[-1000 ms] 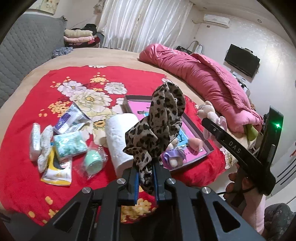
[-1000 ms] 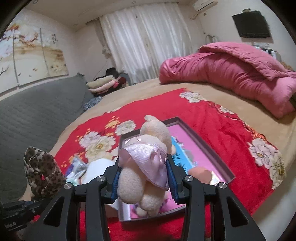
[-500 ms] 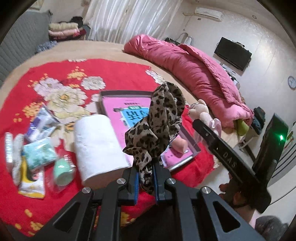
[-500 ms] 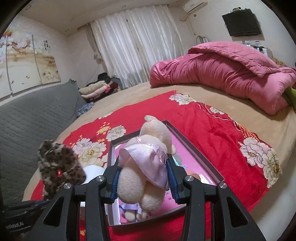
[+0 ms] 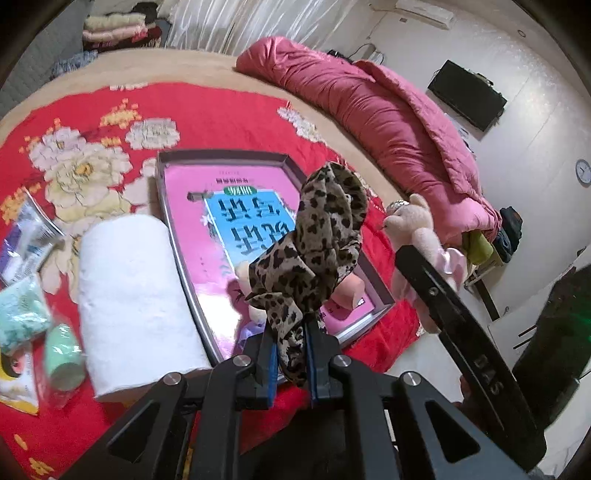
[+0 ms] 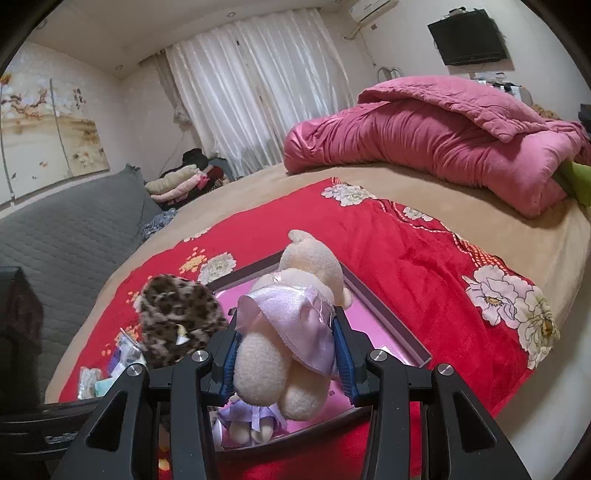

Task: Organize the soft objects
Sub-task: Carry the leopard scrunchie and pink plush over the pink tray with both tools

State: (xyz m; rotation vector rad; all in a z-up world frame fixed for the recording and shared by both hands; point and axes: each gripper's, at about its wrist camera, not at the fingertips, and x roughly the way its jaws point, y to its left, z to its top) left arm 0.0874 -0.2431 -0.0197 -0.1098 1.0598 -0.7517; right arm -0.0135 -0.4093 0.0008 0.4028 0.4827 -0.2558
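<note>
- Left gripper (image 5: 290, 354) is clamped narrow on the tail of a leopard scrunchie (image 5: 317, 236); the rest of it stands up above the tips, over the near end of the tray (image 5: 221, 158).
- Right gripper (image 6: 284, 363) is pinched round a teddy in a lilac skirt (image 6: 295, 325), held head-forward above the tray's near-right corner.
- Both are up in the air, nothing set down yet — judging by that, the step is the drop into the tray.
- Tip: bring each down low over bare pink floor before letting go; the scrunchie is floppy & light, so it may cling to a pad — open wide, lift straight.
- Already in the tray: a 2nd small doll (image 6: 251, 421) and a peach sponge (image 5: 349, 290) at the near end. Aim further back, w/ room to spare there.
- Teddy is squashy, it'll spring a bit on release; keep it clear of the tray wall so it doesn't roll out.
- Surface: red flowered blanket (image 5: 221, 107) over a tan bed — soft, so the tray may tip if pressed.
- Left of the tray: paper roll (image 5: 129, 295) just beside it, plus packets (image 5: 22, 310) & a mint tube (image 5: 62, 354), still to sort I'd guess.
- Room: pink duvet (image 6: 443, 147) bunched at the far side, white curtains (image 6: 258, 92), TV (image 6: 467, 35) on the wall, grey sofa (image 6: 66, 229).
</note>
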